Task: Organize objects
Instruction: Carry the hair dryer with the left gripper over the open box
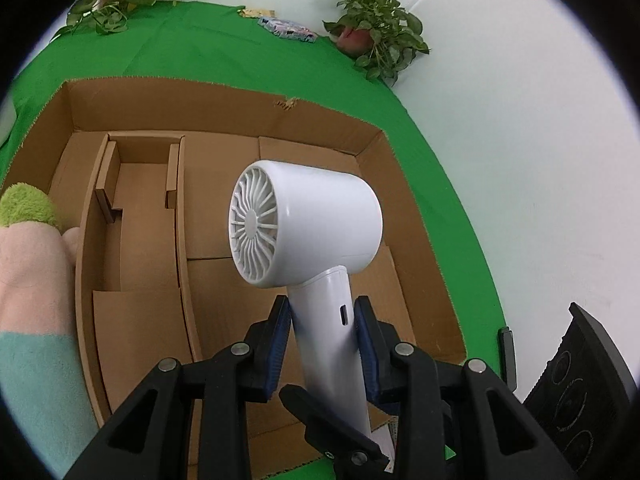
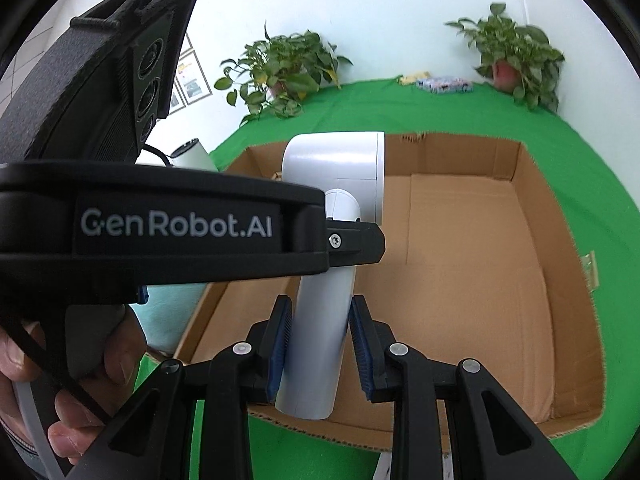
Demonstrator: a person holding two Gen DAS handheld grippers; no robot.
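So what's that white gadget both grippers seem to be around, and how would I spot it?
Find the big open cardboard box on the green cloth. Above its floor is a white handheld fan: a stubby round barrel with a spoked grille at one end, on a straight handle. Unlike the brown cardboard dividers and the plush toy nearby, it is smooth white plastic, its handle between the pads of both the left gripper and the right gripper.

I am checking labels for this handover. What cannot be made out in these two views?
Left wrist view: the hair dryer handle's end is hidden behind the left claw.
Left wrist view: the plush toy is cut off by the left edge.
Right wrist view: the left claw's body hides the cardboard box's left part.
Right wrist view: whether the right claw presses the handle is unclear.
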